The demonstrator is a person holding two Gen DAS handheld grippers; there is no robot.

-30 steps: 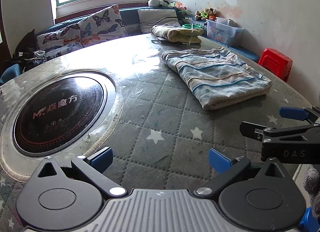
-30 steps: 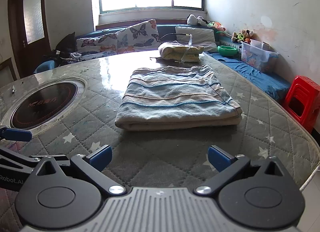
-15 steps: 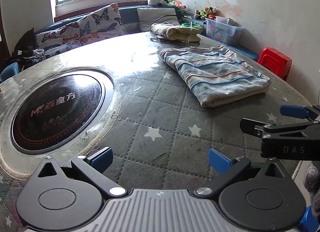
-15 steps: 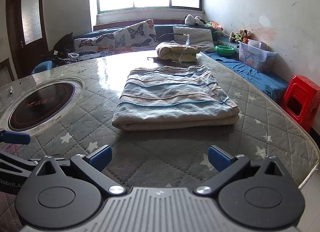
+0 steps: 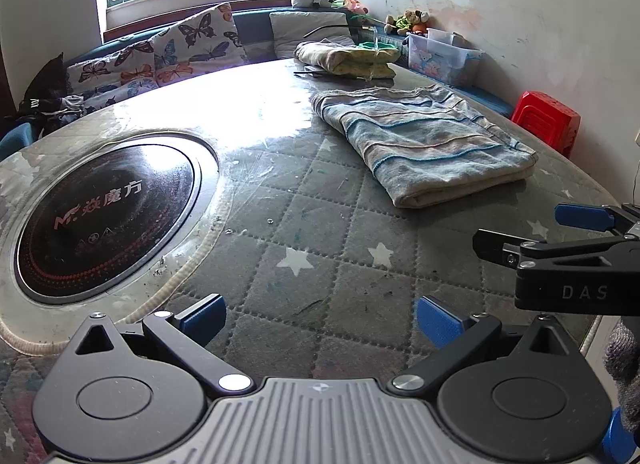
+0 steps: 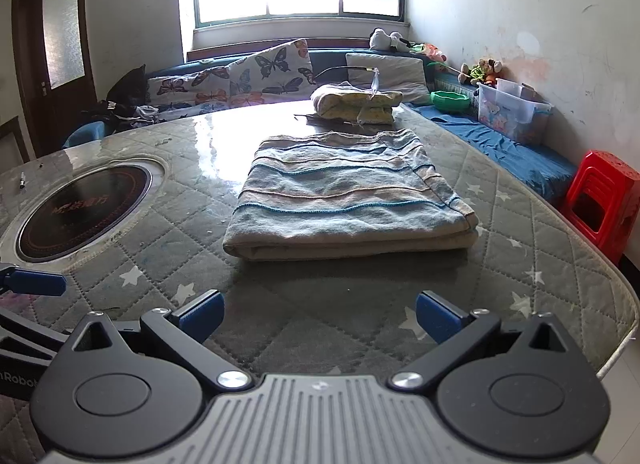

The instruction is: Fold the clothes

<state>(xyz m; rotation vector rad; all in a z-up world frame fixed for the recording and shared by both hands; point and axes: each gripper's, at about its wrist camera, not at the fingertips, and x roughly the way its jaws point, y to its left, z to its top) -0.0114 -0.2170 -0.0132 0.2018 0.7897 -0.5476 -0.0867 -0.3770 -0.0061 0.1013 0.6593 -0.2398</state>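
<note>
Our left gripper [image 5: 318, 318] hung low over the near part of the table [image 5: 344, 264] with its blue fingers spread wide and nothing between them. Our right gripper [image 6: 318, 314] was the same, released and empty, close beside it. The striped garment [image 6: 348, 196] lay ahead of the right gripper, already folded into a flat rectangle, its thick folded edge turned toward us; from the left gripper it lay forward and to the right, well apart. A second folded bundle [image 6: 356, 106] rested beyond it. We judged this fold to be finished, or one more half-fold to be left. The next move would call for reaching forward to the near edge or corners of the garment.
</note>
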